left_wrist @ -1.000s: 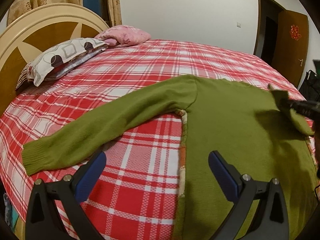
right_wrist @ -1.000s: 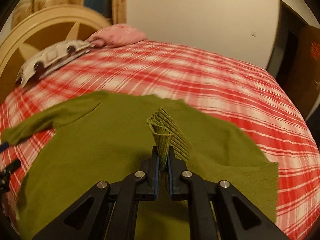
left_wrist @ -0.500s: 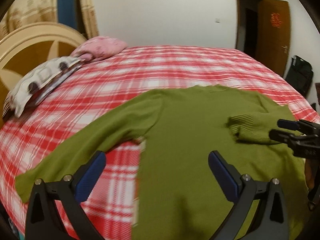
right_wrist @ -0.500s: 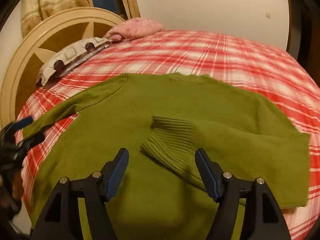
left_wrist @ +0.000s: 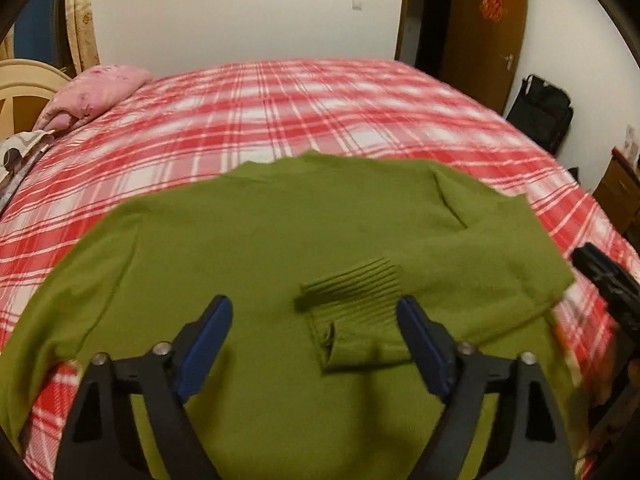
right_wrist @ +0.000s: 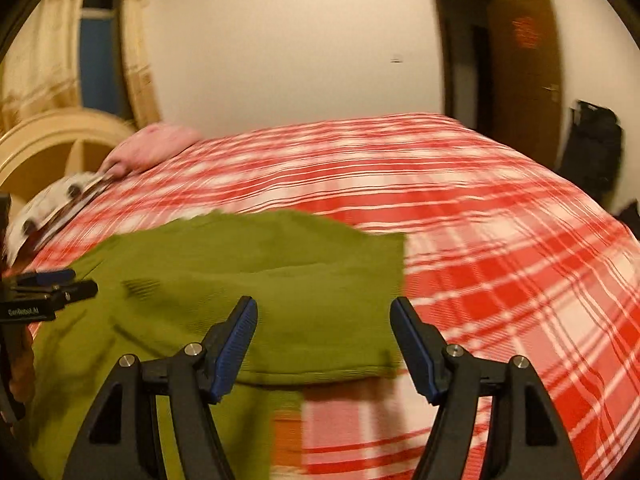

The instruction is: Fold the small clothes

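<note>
A green sweater lies flat on the red plaid bed. Its right sleeve is folded across the body, with the ribbed cuff lying on the chest. My left gripper hovers over that cuff with its jaws closing; the cuff shows between the fingers, and the pads do not press on it. My right gripper stands open over the sweater's folded right edge, holding nothing. Each gripper shows in the other's view, the right gripper at the right edge and the left gripper at the left edge. The left sleeve runs off the lower left.
A pink pillow and a patterned pillow lie by the cream headboard at the left. A brown door, a black bag and a wooden cabinet stand beyond the bed on the right.
My right gripper let go of the cuff, which now lies on the sweater's body, and moved right to the garment's edge. My left gripper swung right from the left sleeve over the cuff and narrowed.
</note>
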Action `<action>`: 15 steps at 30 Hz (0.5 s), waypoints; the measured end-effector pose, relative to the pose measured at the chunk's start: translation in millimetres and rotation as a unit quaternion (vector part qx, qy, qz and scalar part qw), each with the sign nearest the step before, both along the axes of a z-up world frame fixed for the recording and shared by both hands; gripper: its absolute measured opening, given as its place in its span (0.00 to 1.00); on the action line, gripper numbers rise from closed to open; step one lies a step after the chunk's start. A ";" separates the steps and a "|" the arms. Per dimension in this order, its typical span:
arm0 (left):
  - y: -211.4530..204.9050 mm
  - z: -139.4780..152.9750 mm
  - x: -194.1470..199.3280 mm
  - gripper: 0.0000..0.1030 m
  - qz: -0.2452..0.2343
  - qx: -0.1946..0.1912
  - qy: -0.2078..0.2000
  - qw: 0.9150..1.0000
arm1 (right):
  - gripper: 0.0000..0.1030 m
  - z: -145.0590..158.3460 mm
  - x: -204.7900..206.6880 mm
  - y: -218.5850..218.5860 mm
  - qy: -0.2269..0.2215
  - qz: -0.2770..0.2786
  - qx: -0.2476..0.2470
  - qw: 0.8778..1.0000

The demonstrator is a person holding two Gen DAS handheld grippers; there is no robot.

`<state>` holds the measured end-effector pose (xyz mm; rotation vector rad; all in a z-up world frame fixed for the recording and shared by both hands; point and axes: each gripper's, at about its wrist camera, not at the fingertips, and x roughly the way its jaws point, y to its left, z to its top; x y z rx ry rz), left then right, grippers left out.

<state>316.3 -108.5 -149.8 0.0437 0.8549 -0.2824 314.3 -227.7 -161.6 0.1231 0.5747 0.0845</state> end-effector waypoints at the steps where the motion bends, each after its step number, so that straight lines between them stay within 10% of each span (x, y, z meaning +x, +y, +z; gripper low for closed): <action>1: -4.0 -5.4 5.3 0.79 -0.006 -0.006 0.011 1.000 | 0.68 -1.8 1.7 -6.1 0.003 -0.007 0.013 1.000; 7: -11.2 -28.1 26.6 0.58 -0.016 -0.058 0.066 0.996 | 0.68 -10.1 2.7 -34.2 0.016 -0.039 0.066 0.997; 9: -11.9 -23.0 25.0 0.13 -0.023 -0.074 0.058 0.995 | 0.68 -11.6 1.7 -33.3 0.016 -0.041 0.064 0.997; 15: -9.3 17.7 17.1 0.09 -0.033 -0.086 0.005 0.996 | 0.68 -16.5 5.0 -30.3 0.027 -0.045 0.056 0.997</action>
